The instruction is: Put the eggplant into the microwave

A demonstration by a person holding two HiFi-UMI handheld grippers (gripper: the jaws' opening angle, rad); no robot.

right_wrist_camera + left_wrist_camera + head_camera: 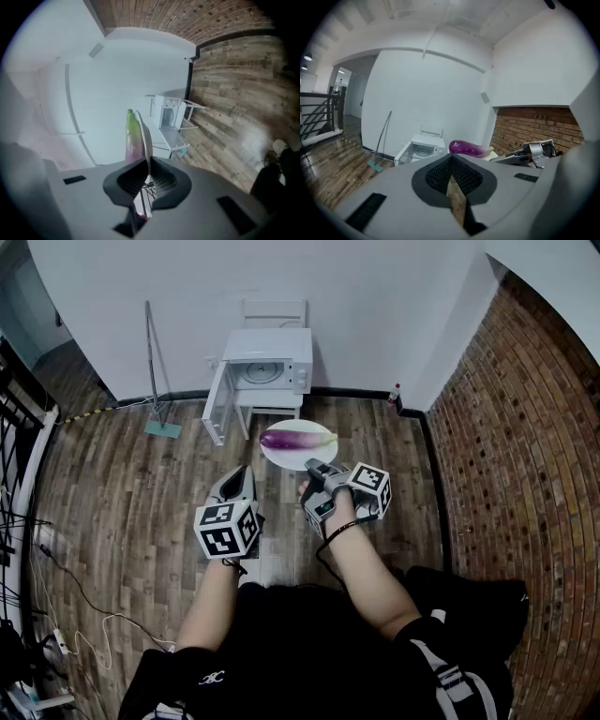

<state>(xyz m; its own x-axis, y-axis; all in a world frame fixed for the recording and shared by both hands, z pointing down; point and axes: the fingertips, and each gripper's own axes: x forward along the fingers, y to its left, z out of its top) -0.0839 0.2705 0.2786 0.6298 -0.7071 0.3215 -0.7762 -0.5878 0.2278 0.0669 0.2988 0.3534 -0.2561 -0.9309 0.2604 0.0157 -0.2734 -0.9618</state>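
A purple eggplant (293,438) with a green stem lies on a white plate (284,457) held above the wooden floor. My right gripper (316,468) is shut on the plate's near rim. Its own view is rolled, so the plate (146,136) runs edge-on between the pads, with the eggplant (133,140) on its left side. My left gripper (240,474) hovers left of the plate, shut with nothing in it. From the left gripper (451,159) I see the eggplant (465,147) and the right gripper (530,152). The white microwave (270,360) stands beyond, its door (217,403) swung open to the left.
The microwave (423,147) rests on a small white stand (267,405) against the white wall, with a chair back (274,313) behind it. A long-handled mop (156,371) leans left of it. A bottle (395,395) stands by the brick wall (525,427). A railing and cables lie far left.
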